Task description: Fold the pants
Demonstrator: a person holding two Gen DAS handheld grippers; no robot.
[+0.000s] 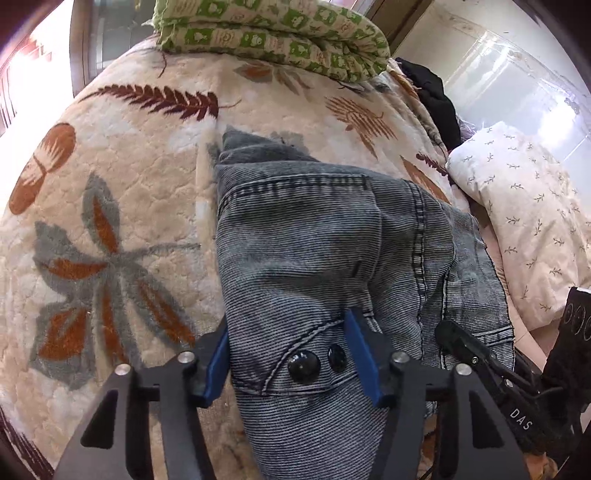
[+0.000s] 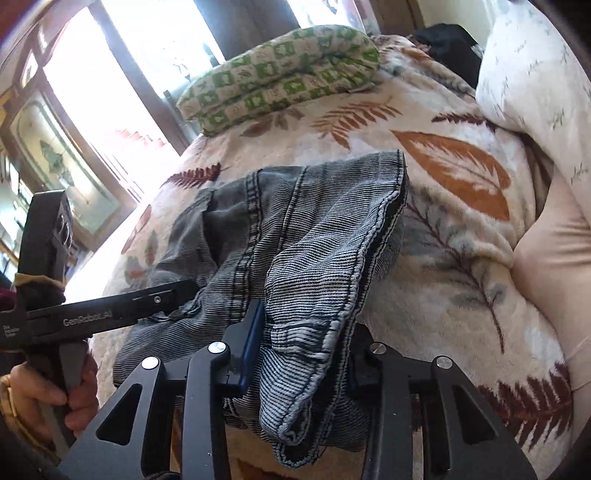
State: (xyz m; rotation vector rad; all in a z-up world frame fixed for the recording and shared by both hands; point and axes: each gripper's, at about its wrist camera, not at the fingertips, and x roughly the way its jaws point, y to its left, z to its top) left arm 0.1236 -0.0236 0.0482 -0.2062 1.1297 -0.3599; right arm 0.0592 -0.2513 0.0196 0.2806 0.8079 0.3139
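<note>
Left gripper (image 1: 291, 354) is clamped on the buttoned waistband of the pants (image 1: 332, 240), and the right gripper (image 2: 299, 354) pinches a thick bunch of hem. The denim lies half-folded on the leafy blanket (image 1: 110, 184); it looks heavy, limp and grippy, best held at seams

Stuff you can't really make out here

The grey washed denim pants (image 1: 332, 251) run off the bottom of the left wrist view, and their bunched folds bury the lower layers. In the right wrist view the thick hem drapes over the right black two-finger gripper (image 2: 303, 343), so its right blue finger is hidden. The black garment (image 1: 436, 96) is half tucked behind the cream leaf-print fleece blanket (image 1: 129, 147). The green checked folded quilt (image 1: 273, 33) is cut off by the top edge.
</note>
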